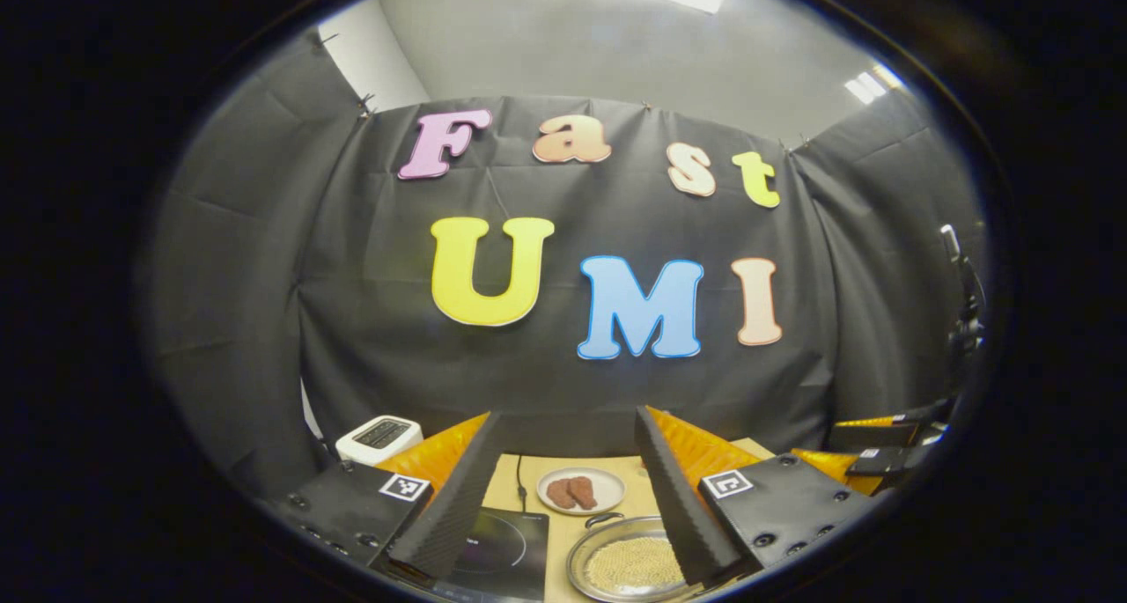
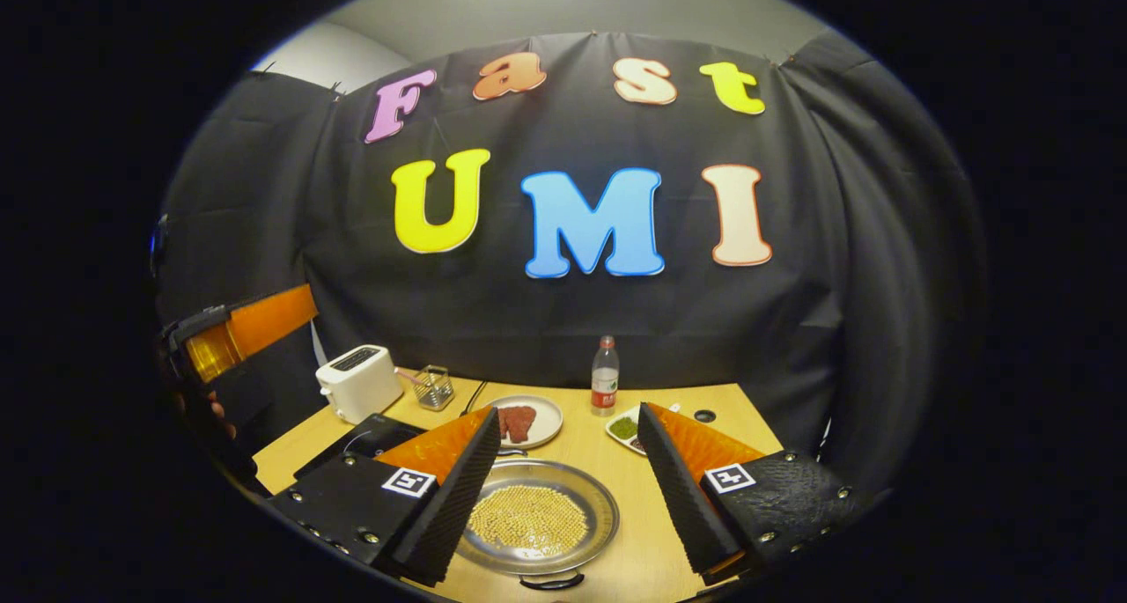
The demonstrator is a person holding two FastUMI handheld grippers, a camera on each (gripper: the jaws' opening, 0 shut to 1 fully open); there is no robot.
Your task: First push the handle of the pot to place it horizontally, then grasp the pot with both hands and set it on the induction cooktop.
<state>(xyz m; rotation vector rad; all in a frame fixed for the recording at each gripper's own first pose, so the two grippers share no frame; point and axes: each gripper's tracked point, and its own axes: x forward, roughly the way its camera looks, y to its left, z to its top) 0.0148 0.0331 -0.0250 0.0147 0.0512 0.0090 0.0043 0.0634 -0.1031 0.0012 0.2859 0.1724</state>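
While both grippers hang above the table with jaws spread wide and empty, the right gripper [image 2: 563,489] frames the pot [image 2: 537,517], handles at 12 and 6 o'clock, likely lining up a push. At 10 o'clock lies the cooktop [image 2: 365,437]; the left gripper [image 1: 563,497] sits over both.

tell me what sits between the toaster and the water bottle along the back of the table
In the right gripper view, a small wire basket stands between the toaster and the water bottle, with a plate of meat slightly nearer the camera.
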